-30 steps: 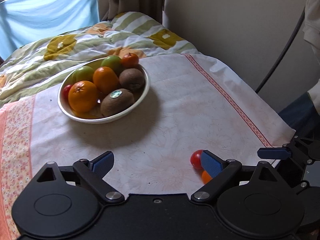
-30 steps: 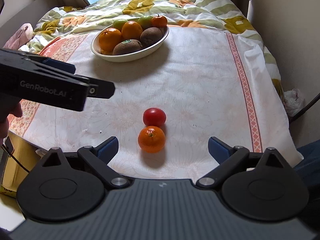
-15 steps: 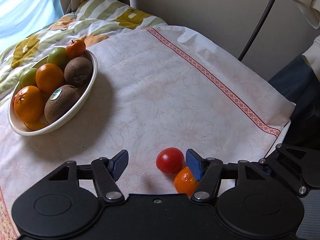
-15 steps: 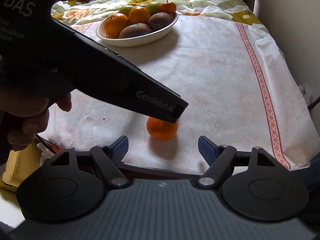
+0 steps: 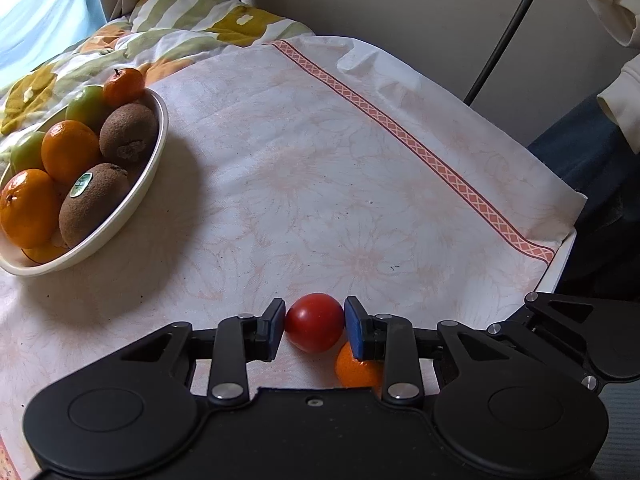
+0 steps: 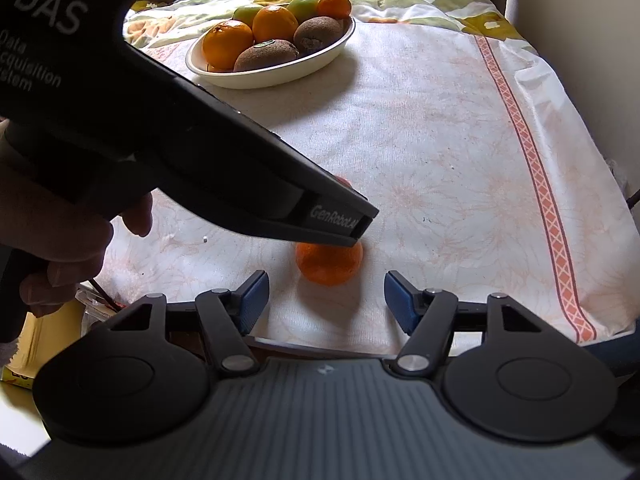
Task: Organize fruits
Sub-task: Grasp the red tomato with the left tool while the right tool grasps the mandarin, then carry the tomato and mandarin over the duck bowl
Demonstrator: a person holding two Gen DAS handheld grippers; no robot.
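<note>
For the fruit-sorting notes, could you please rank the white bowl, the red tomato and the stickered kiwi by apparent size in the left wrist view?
1. White bowl, clearly largest.
2. Stickered kiwi and red tomato: they look similar, and the tomato sits much nearer the camera, so I would not rank them.

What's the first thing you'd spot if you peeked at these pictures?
Probably the shiny red tomato at the near edge of the cloth, pinched between the left gripper's blue pads. Right beside it lies a small orange, with the right gripper closing toward it but not yet touching. Farther back sits a white bowl heaped with oranges, kiwis and green fruit.
</note>
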